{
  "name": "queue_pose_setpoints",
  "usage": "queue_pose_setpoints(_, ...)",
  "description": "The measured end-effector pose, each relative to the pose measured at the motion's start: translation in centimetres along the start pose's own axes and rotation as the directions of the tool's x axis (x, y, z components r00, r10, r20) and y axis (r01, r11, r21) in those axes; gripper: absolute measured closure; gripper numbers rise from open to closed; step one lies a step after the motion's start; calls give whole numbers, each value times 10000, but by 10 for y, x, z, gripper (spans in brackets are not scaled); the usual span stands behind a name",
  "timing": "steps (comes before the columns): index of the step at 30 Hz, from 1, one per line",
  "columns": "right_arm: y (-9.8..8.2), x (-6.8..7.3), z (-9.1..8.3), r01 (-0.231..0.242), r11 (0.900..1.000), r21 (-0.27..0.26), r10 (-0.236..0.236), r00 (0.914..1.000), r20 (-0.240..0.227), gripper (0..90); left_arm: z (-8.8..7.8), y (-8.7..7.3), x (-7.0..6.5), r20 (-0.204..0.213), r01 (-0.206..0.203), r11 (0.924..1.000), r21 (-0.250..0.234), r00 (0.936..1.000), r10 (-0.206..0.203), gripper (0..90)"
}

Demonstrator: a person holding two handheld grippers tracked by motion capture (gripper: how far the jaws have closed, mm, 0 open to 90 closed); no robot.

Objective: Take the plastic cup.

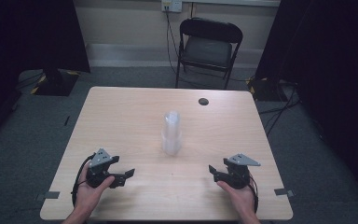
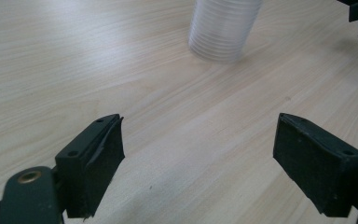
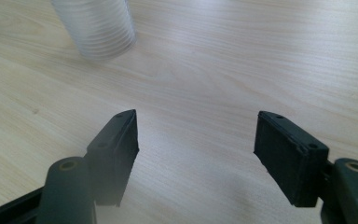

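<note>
One stack of clear plastic cups (image 1: 172, 133) stands upright near the middle of the one wooden table (image 1: 121, 112), with a single black folding chair (image 1: 208, 49) on the floor beyond the far edge. Two grippers rest at the near edge, each in a hand: the left gripper (image 1: 129, 173) at the near left and the right gripper (image 1: 211, 169) at the near right, both well apart from the stack. Each has its jaws spread wide with bare tabletop between them, holding and touching nothing.
</note>
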State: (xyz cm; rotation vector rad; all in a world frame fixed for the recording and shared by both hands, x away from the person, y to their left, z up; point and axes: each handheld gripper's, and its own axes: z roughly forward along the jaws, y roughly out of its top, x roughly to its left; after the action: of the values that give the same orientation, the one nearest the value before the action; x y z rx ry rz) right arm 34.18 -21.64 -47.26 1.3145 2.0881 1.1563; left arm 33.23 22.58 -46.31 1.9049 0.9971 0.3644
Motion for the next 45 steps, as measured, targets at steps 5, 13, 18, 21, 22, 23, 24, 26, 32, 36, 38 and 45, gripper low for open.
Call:
queue_pose_setpoints(5, 1, -1, 0, -110, 9998, 156, 119, 9983, -563, 389, 0, 1, 0, 140, -10, 10000, -75, 9999, 11, 160)
queue_pose_setpoints(13, 5, 6, -2, 416, 9990, -162, -432, 9929, -1112, 427, 2, 1, -1, 74, -51, 9999, 89, 10000, 50, 160)
queue_pose_setpoints(18, 8, 12, -5, 690, 9974, -228, -714, 9889, -1305, 451, 0, 1, -4, 114, -242, 9997, 72, 9996, 241, 161)
queue_pose_setpoints(21, 12, 19, -10, 791, 9963, -330, -831, 9860, -1445, 458, -1, 1, -5, 140, -315, 9995, 59, 9994, 314, 162)
queue_pose_setpoints(22, 13, 20, -12, 796, 9961, -385, -846, 9841, -1561, 463, -1, 1, -5, 131, -348, 9994, 73, 9993, 347, 162)
queue_pose_setpoints(23, 14, 21, -13, 805, 9958, -435, -866, 9826, -1644, 467, 0, 2, -5, 124, -381, 9992, 115, 9992, 380, 162)
queue_pose_setpoints(24, 16, 22, -16, 875, 9946, -550, -955, 9816, -1655, 470, 0, 2, -5, 104, -405, 9991, 152, 9991, 403, 162)
queue_pose_setpoints(26, 19, 23, -19, 703, 9950, -716, -821, 9805, -1785, 473, 0, 2, -5, 101, -370, 9992, 137, 9993, 369, 163)
queue_pose_setpoints(32, 31, 23, -19, 709, 9935, -889, -856, 9809, -1745, 402, 2, 1, -5, 66, -280, 9993, 237, 9996, 278, 163)
queue_pose_setpoints(36, 41, 25, -16, 872, 9917, -946, -1038, 9769, -1871, 351, 3, 1, -5, 105, -278, 9992, 276, 9996, 276, 163)
queue_pose_setpoints(38, 45, 26, -15, 954, 9898, -1057, -1146, 9745, -1928, 323, 3, 1, -5, 89, -319, 9991, 262, 9995, 317, 164)
queue_pose_setpoints(45, 66, 36, -2, 1071, 9869, -1202, -1305, 9696, -2069, 276, 3, 1, -5, 89, -294, 9991, 291, 9995, 291, 165)
